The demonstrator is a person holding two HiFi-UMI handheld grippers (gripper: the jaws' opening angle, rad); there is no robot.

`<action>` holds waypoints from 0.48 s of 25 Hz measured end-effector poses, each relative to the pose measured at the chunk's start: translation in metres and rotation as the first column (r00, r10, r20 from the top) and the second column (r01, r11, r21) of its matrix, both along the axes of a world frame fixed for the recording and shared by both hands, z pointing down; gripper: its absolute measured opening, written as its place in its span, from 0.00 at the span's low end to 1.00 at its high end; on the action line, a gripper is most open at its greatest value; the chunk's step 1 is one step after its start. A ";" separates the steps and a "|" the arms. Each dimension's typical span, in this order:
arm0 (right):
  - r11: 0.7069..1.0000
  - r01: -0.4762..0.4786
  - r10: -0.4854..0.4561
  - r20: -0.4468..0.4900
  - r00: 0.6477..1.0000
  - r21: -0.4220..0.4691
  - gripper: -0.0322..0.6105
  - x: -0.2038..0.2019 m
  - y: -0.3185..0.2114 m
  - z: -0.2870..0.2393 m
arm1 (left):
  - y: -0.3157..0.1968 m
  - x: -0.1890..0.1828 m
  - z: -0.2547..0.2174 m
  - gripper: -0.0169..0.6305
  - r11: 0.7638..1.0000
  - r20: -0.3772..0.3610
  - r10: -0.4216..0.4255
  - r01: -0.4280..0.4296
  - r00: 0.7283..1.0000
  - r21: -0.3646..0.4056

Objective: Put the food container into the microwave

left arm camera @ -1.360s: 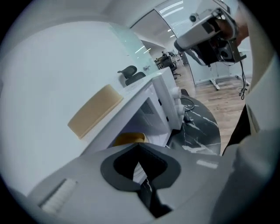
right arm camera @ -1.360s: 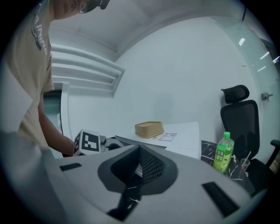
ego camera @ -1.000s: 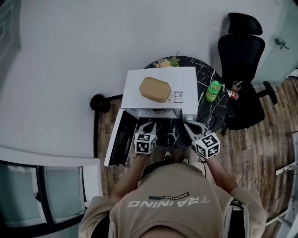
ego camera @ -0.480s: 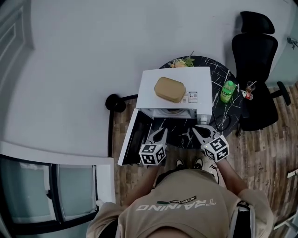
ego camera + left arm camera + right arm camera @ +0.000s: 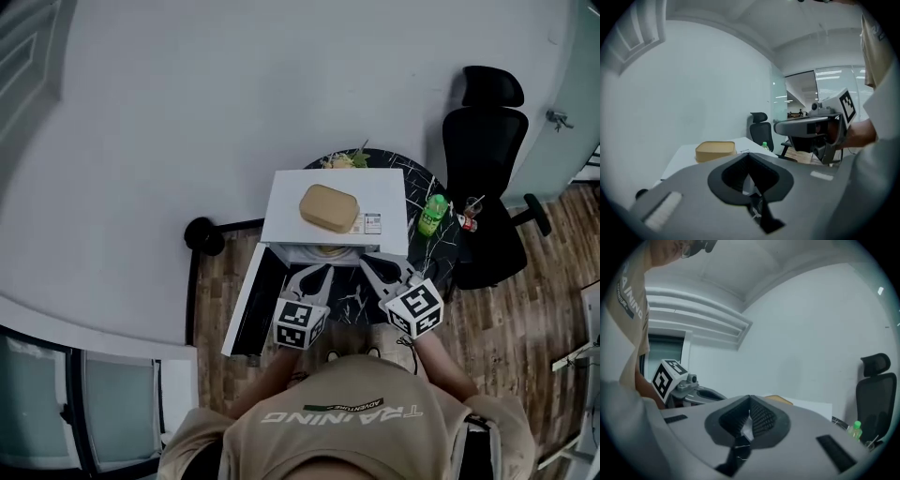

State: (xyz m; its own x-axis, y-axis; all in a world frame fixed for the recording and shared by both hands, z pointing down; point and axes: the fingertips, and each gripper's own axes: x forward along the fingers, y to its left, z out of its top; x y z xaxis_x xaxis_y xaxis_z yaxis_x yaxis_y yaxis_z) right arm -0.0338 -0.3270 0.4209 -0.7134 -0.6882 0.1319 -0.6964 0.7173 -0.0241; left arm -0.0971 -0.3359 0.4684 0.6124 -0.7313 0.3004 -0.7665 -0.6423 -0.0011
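Facing: a person (image 5: pixel 337 422) stands before a white microwave (image 5: pixel 386 192), one gripper in each hand.
Microwave door (image 5: pixel 246 302): swung fully open to the left of the oven, dark inner side turned toward the cavity.
Left gripper (image 5: pixel 317 272): held just in front of the open cavity; its own view shows the fingers pressed together at the tips, with nothing between them.
Food container (image 5: pixel 329 207): tan, rounded and lidded, lying flat on top of the microwave, left of centre; neither gripper touches it. In the left gripper view it shows beyond the fingertips, on the white top.
Right gripper (image 5: pixel 373 265): level with the left one, near the cavity's right edge; fingers closed tip to tip and empty in its own view.
Worktop (image 5: pixel 418 253): round, dark and veined, carrying the microwave.
Green bottle (image 5: pixel 432 214): upright on the worktop, just right of the microwave.
Office chair (image 5: pixel 483 169): black, high-backed, drawn up against the worktop's right side.
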 end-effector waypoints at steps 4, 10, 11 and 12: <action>0.998 -0.063 0.063 0.021 0.998 0.007 0.06 0.006 -0.002 -0.012 | 0.001 -0.010 -0.024 0.04 0.998 0.016 0.000 -0.001 1.000 0.065; 0.993 -0.112 0.112 0.020 0.994 0.029 0.06 0.010 -0.002 -0.019 | 0.005 -0.026 -0.030 0.04 0.998 -0.013 -0.007 0.008 1.000 0.066; 0.993 -0.115 0.114 0.017 0.993 0.027 0.06 0.009 -0.002 -0.017 | 0.005 -0.029 -0.030 0.04 0.998 -0.013 -0.014 0.015 1.000 0.066; 0.993 -0.117 0.117 0.013 0.993 0.025 0.06 0.009 0.000 -0.014 | 0.006 -0.032 -0.030 0.04 0.998 -0.015 -0.022 0.023 1.000 0.066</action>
